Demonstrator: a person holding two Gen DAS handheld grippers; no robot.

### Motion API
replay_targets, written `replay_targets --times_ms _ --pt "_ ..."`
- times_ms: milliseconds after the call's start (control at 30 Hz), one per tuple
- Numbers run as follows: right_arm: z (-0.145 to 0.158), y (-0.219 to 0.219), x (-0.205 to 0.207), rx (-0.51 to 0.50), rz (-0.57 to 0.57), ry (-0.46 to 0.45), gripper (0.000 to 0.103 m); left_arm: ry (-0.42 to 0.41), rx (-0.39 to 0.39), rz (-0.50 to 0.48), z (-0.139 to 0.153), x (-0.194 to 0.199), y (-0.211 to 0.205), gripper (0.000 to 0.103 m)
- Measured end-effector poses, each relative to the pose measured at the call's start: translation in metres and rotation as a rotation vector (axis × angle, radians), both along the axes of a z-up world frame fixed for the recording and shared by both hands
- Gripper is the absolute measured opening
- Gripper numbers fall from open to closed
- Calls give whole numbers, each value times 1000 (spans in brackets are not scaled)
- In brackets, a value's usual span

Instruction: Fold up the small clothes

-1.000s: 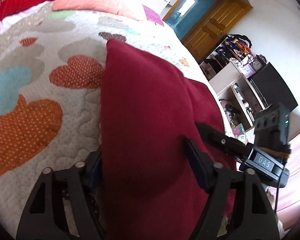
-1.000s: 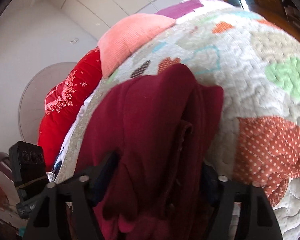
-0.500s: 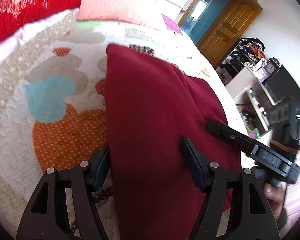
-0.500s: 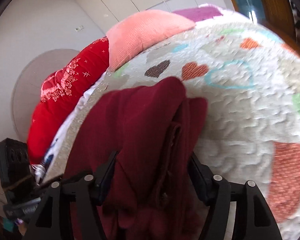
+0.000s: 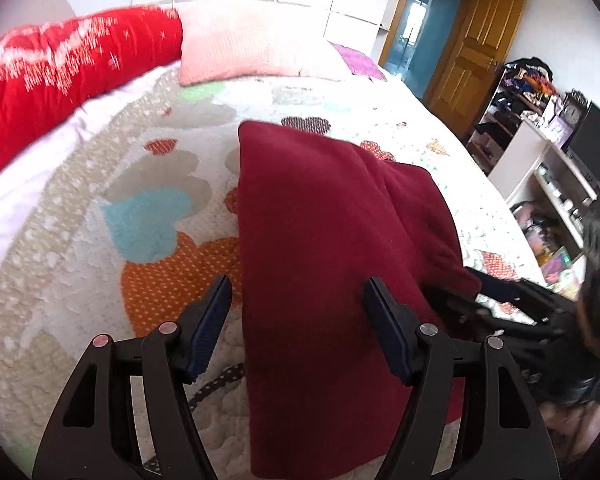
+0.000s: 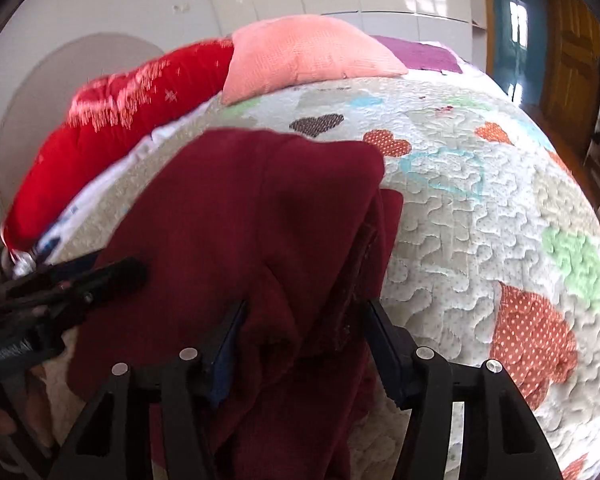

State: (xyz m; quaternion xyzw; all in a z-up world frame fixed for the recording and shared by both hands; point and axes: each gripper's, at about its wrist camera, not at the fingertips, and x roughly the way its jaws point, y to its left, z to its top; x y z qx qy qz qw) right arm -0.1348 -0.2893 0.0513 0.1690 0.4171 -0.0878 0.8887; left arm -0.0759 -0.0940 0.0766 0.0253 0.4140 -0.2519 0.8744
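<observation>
The folded maroon fleece garment (image 5: pixel 332 240) runs lengthwise away between the left gripper (image 5: pixel 298 320)'s parted jaws; the right gripper (image 6: pixel 304 340)'s jaws are closing on its bunched near edge.

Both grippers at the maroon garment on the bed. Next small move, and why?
Probably finish the right gripper's grip. Its jaws are closing with bunched folds of the garment between them. The left gripper is open, one finger on the quilt beside the cloth, so it holds nothing.
</observation>
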Motion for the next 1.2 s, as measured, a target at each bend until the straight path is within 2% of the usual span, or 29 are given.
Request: replay_targets --times_ms 167,433,1200 --pt "25 -1 -16 33 -26 -52 57 -80 27 28 11 -10 -1 69" --pt "52 14 -39 -78 -57 -97 63 -124 38 48 21 -24 0 69" --pt "44 10 -43 -44 -71 -74 65 -115 75 48 16 -26 -10 69"
